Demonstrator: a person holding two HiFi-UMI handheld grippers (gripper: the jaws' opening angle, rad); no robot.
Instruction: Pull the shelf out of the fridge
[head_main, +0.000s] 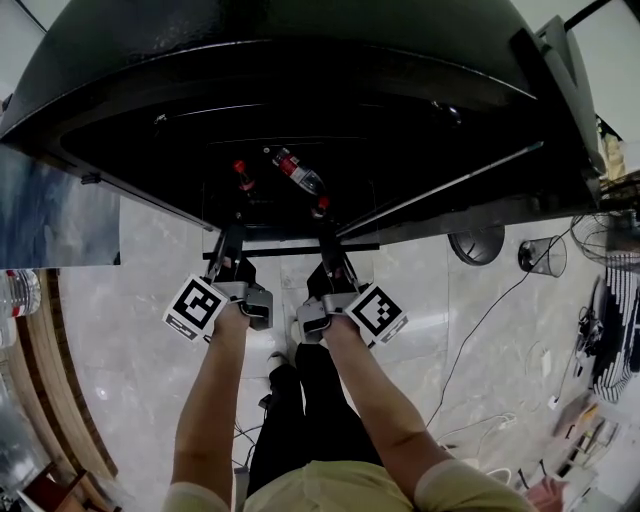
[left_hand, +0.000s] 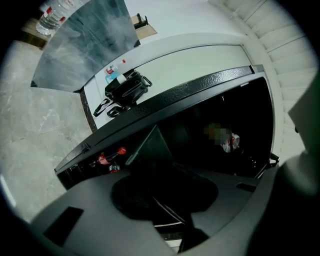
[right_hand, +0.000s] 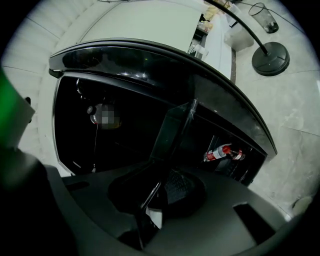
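Shelf (head_main: 290, 248) location: partly out of the black fridge (head_main: 300, 60), its dark front rim seen projecting past the open front in the head view (the rear part is swallowed by the unlit interior and cannot be traced). Both grippers are presented at that rim, side by side and near each other.

The right gripper (right_hand: 155, 200) is recorded as closed narrowly on the shelf. In its own view the rim is seen running between the fingers, with a ribbed pad laid against it.

The left gripper (left_hand: 167, 212) is recorded with its fingers spread wide. The shelf rim is seen passing between them, but no pad is seen pressed to it (much of that gap lies in deep shadow).

In the head view the fingertips of both grippers are masked by the rim.

A red-labelled bottle (head_main: 298, 172) is noted lying inside the fridge behind the shelf, with a second just beside it; what carries them cannot be made out. The fridge is cut off at the upper frame edge. Pale stone floor (head_main: 150, 260) is seen below, with the person's forearms extended over it.
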